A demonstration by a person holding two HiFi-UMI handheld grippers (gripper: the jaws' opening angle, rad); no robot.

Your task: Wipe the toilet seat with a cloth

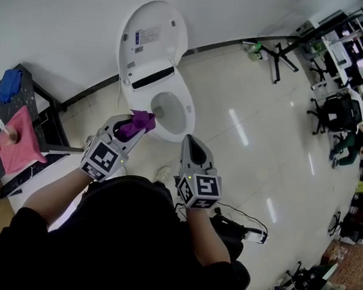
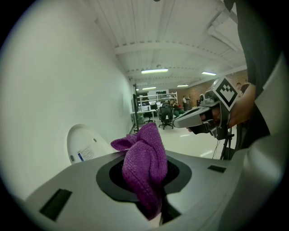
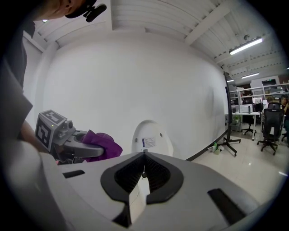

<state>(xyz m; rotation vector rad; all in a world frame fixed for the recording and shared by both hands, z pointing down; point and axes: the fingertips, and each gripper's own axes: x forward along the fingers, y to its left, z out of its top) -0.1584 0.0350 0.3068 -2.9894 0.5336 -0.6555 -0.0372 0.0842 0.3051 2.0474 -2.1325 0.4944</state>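
My left gripper (image 1: 126,127) has its jaws clamped on the bunched purple cloth (image 1: 141,120), right over the toilet seat (image 1: 184,120) at roughly 9 o'clock. The right gripper (image 1: 190,144) is at 5, jaws closed on nothing. I'd press the cloth flat and sweep round the rim. Seat's glossy white, with the lid (image 1: 152,35) up at 12.

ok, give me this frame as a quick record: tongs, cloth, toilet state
left tongs: shut on purple cloth
right tongs: shut, empty, tip by the seat's front edge
toilet lid: raised
toilet seat: down, white
cloth position: over the seat's near-left rim; contact cannot be told
side rack: pink cloth and blue cloth on it
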